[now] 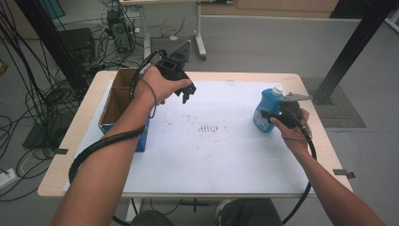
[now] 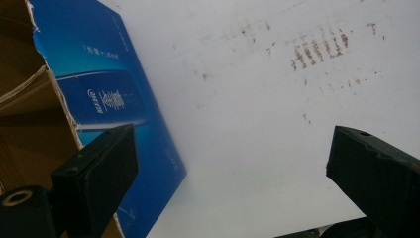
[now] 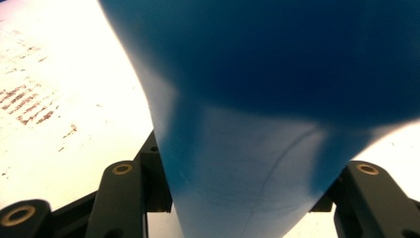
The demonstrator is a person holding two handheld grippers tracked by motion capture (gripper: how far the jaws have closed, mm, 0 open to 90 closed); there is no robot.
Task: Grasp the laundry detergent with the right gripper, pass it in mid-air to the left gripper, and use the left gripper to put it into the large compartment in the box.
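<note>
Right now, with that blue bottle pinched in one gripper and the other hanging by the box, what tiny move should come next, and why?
Probably lift the blue bottle a little off the table. The right gripper is shut on it, while the left gripper hangs open beside the open cardboard box, which looks the likely place for it.
</note>
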